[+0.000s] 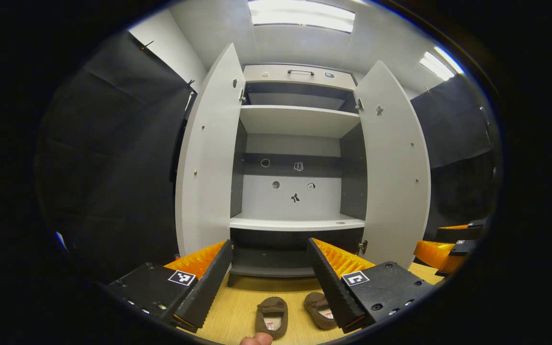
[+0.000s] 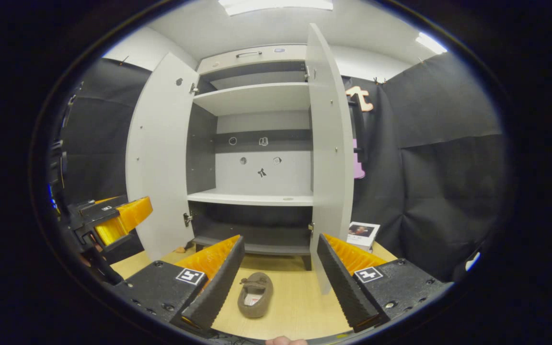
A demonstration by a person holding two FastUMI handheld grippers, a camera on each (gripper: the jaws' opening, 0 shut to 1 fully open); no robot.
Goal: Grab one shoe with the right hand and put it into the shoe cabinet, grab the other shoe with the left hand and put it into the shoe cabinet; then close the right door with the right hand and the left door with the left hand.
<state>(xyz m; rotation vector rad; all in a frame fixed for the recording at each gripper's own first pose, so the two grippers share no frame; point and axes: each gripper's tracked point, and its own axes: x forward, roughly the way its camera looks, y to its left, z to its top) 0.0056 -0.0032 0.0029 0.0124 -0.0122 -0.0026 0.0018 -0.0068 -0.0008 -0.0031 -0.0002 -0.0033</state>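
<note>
Both your grippers, left gripper (image 1: 270, 280) and right gripper (image 2: 278, 280), stand wide and empty. The brown suede shoes (image 1: 272, 317) at lower centre lie close together; you risk knocking the neighbour (image 1: 319, 309) when grabbing.

Your left gripper (image 1: 270, 282) and right gripper (image 2: 280, 278) each have two ribbed, wedge-shaped fingers (image 1: 207, 282) on black plates with dark screws, and a small square black-and-white marker (image 1: 181, 277) on each plate.

Ceiling panels (image 1: 301, 15) are glaring overhead, lighting the cabinet (image 1: 297, 143) evenly; its lowest shelf is sitting in shadow. Fisheye bending is curving the doors (image 1: 209, 158), and edges are perhaps softening slightly.
</note>
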